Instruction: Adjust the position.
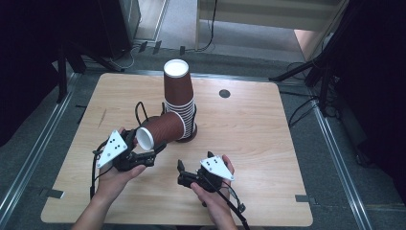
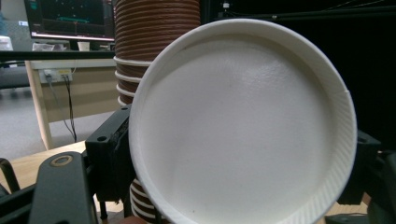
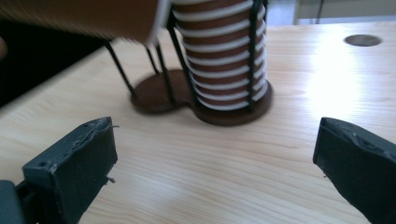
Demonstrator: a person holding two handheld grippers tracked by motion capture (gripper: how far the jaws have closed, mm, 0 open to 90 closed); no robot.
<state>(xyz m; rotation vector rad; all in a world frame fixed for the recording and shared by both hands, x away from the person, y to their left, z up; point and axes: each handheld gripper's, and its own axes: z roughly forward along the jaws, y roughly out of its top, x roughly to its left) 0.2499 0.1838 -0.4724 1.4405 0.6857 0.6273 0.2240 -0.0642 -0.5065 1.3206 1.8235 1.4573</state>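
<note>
Filling the left gripper view, a brown paper cup shows its empty white bottom, clamped on its side between the jaws of the left gripper. Behind it, a stack of brown cups stands upside down in a black wire holder on the wooden table. Jaws spread wide with nothing between them, the right gripper hovers near the table's front edge.

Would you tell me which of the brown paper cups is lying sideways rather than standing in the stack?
The single cup gripped in the left claw; it lies sideways, base toward the person, while the rest stand nested in the stack.
</note>
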